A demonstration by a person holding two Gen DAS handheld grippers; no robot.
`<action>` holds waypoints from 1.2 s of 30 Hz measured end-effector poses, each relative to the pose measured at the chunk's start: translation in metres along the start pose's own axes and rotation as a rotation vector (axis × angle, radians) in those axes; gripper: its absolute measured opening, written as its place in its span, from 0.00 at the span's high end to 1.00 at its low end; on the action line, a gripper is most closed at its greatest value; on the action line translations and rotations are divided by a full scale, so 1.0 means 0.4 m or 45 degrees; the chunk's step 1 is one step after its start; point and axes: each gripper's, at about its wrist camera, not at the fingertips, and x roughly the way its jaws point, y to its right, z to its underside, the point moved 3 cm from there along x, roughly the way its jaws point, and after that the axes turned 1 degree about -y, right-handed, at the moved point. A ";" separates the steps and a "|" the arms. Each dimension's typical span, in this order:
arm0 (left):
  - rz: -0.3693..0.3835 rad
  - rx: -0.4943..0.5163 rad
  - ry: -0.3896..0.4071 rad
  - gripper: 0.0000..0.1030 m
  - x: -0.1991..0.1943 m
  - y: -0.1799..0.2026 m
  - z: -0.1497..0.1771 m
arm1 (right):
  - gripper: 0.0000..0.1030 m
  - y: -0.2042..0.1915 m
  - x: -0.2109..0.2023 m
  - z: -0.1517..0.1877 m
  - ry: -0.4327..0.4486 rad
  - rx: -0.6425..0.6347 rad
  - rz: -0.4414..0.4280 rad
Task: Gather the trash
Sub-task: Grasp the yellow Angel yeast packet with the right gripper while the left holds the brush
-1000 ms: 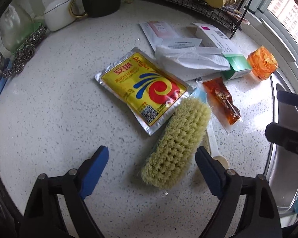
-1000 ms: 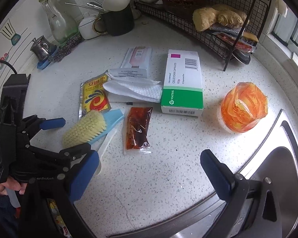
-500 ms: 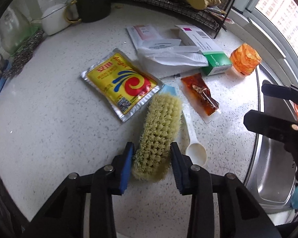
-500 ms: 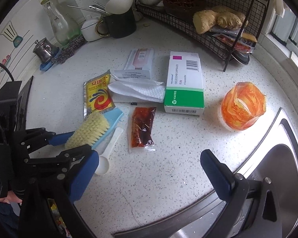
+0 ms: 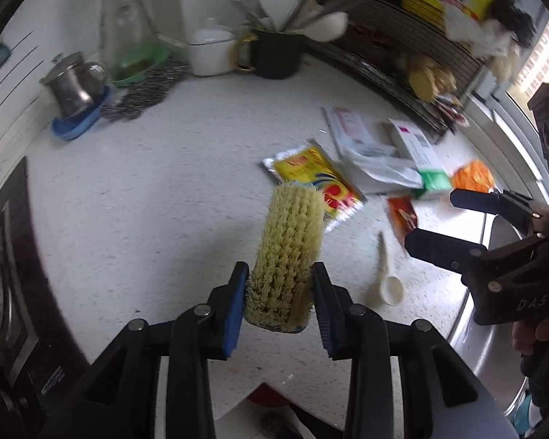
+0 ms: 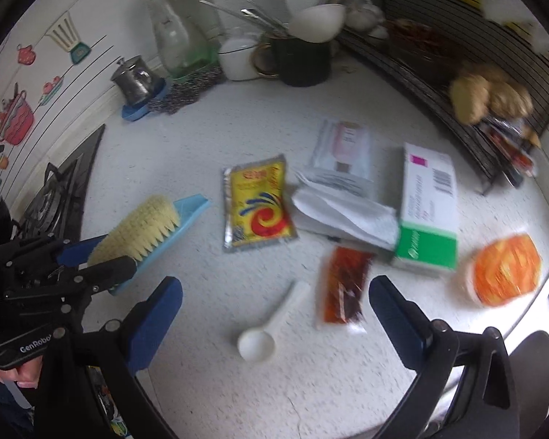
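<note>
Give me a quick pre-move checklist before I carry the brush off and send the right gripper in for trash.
1. Left gripper shut on the scrub brush: ok; its jaws have just been closing.
2. Brush lifted off the counter: ok.
3. Right gripper open and empty: ok.
4. White scoop free on the counter, uncovered: ok.
5. Sauce sachet lies between the right jaws' line: ok.
6. Bin location: cannot tell.
</note>
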 end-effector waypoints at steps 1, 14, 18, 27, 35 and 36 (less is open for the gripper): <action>-0.022 -0.031 0.006 0.69 0.001 -0.020 -0.004 | 0.01 -0.012 0.014 -0.017 0.001 -0.021 -0.014; -0.145 -0.181 0.026 0.73 0.043 -0.121 -0.033 | 0.14 -0.072 0.185 -0.120 -0.124 -0.103 -0.130; -0.146 -0.187 0.026 0.73 0.059 -0.119 -0.041 | 0.14 -0.057 0.210 -0.126 -0.131 -0.083 -0.095; -0.166 -0.177 0.029 0.73 0.068 -0.116 -0.040 | 0.15 -0.078 0.265 -0.151 -0.133 -0.171 -0.004; -0.166 -0.201 0.022 0.73 0.073 -0.129 -0.027 | 0.55 -0.134 0.263 -0.132 -0.097 -0.357 0.079; -0.166 -0.201 0.022 0.73 0.072 -0.130 -0.026 | 0.59 -0.133 0.260 -0.132 -0.097 -0.346 0.066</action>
